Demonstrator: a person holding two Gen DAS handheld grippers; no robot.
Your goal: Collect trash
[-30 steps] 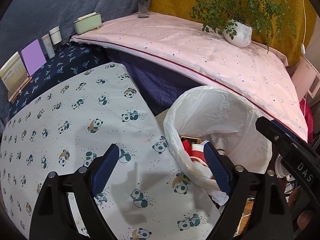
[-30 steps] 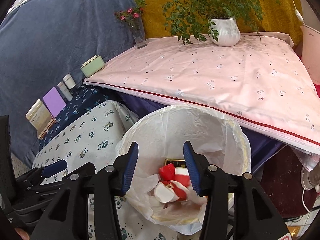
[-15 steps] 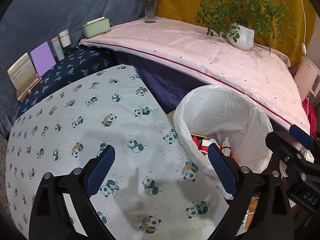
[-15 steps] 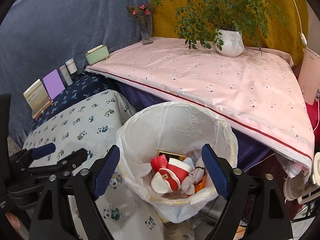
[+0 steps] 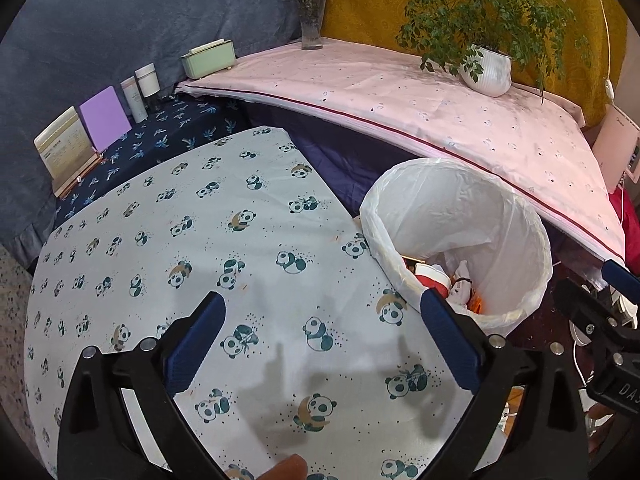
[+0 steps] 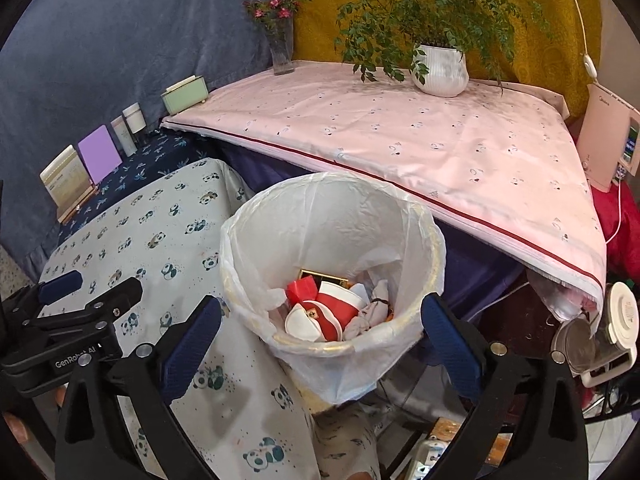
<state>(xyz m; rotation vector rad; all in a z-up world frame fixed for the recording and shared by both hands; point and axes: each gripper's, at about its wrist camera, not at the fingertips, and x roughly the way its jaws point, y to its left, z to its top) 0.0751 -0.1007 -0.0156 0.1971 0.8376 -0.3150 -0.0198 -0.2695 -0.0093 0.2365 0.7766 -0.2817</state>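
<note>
Trash (image 6: pixel 328 312) clearer from right wrist

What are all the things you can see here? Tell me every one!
Trash bin: one, white liner, beside the panda table.
Trash: several pieces, red and white, inside the bin.
Panda cloth: one, white, on the low table.
Pink cloth: one, on the higher table.
Potted plant: one, white pot, on the pink cloth.
Flower vase: one, clear, back corner.
Green box: one, pink cloth's left end.
Purple card: one, on the dark blue cloth.
Left gripper: open, empty, just opened wider.
Right gripper: open, empty, just opened wider.
</note>
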